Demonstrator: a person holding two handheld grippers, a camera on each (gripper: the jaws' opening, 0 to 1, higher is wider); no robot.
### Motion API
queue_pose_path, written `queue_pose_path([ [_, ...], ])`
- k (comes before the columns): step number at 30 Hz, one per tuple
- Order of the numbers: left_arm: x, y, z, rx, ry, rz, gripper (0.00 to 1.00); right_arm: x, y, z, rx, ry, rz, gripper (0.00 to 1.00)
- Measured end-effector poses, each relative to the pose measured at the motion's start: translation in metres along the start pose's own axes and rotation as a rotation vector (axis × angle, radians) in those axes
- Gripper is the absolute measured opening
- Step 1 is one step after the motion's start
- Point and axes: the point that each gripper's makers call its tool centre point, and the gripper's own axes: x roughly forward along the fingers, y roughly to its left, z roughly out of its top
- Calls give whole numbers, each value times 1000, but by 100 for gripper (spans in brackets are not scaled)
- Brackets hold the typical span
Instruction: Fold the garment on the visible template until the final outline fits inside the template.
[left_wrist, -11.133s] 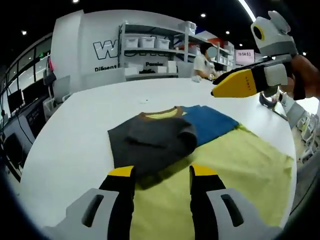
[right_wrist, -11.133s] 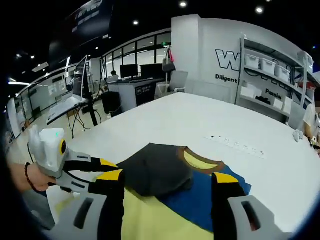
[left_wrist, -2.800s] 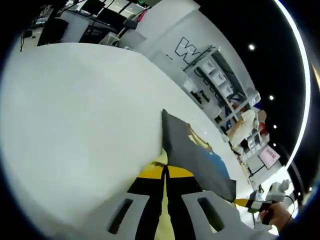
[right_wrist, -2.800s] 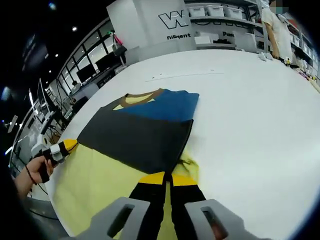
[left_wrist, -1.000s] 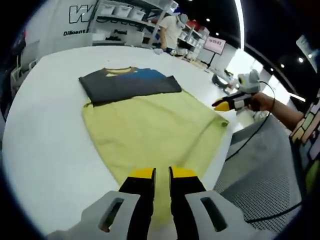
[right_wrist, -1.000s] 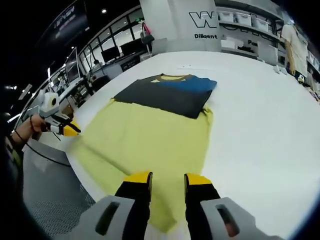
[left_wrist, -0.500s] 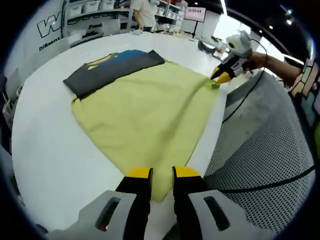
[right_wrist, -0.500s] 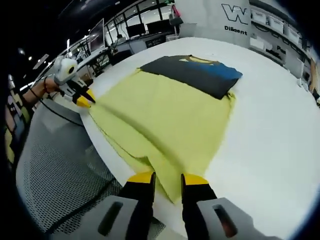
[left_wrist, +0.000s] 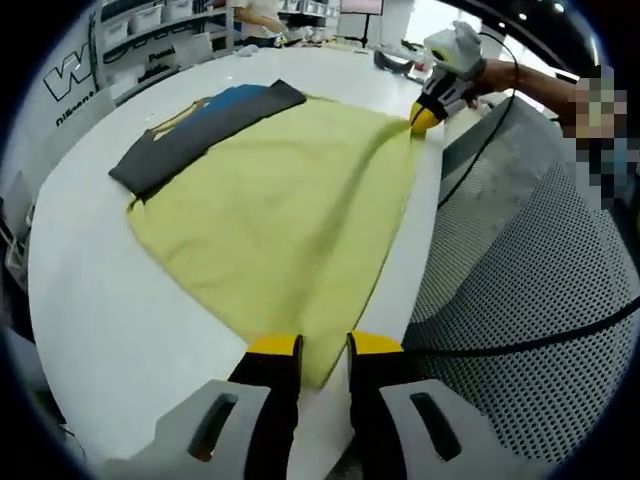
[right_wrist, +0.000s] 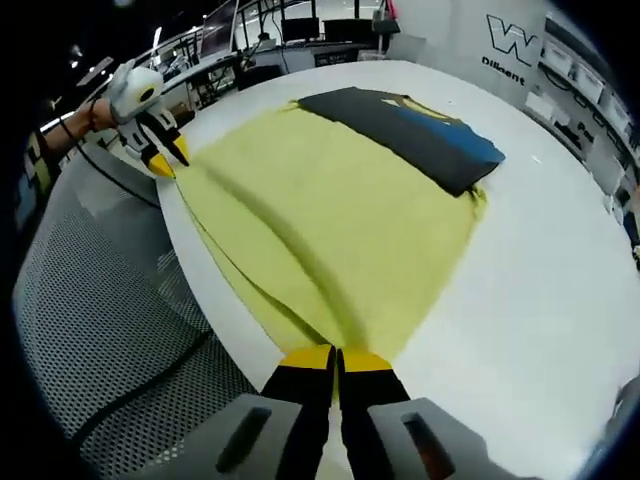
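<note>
Big white table (left_wrist: 90, 290) in what looks like an open workshop: shelving with white bins and a wall with large lettering at the far side, desks with monitors off to one side, and grey perforated flooring below the table edge. The garment (left_wrist: 270, 210) lies flat on the table, yellow lower part spread wide, with the dark grey and blue top folded into a narrow band at the far end. Its long axis runs from the near table edge away toward the shelves, collar end pointing away. The left gripper (left_wrist: 322, 348) pinches one near hem corner; the right gripper (right_wrist: 336, 353) is pressed together on the other.
</note>
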Motion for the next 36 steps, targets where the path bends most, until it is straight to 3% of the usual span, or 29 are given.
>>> queue_pose_path([
  [4,0,1,0,-1,3,3,11,-8,0,4,22,-19,20,0],
  [6,0,4,-1,12,12,26,5,-9,0,4,11,-13,23,0],
  [7,0,5,-2,18,18,34,1,-10,0,3,-18,-5,29,0],
  [13,-2,11,-3,48,37,48,0,-11,7,-3,-102,36,78,0],
  [15,-2,8,-4,14,40,24,0,-11,10,-6,-164,59,98,0],
  [18,-2,8,-4,32,46,18,0,-8,16,-16,-279,111,135,0],
  [25,-3,8,-6,25,60,2,0,-6,16,-27,-356,161,169,0],
  [27,-3,7,-6,24,64,-3,0,-5,15,-34,-360,198,177,0],
  [33,-4,8,-6,-21,87,-18,2,-14,13,-33,-352,221,182,0],
  [36,-11,14,-7,21,95,13,4,-23,10,-22,-293,163,174,4],
])
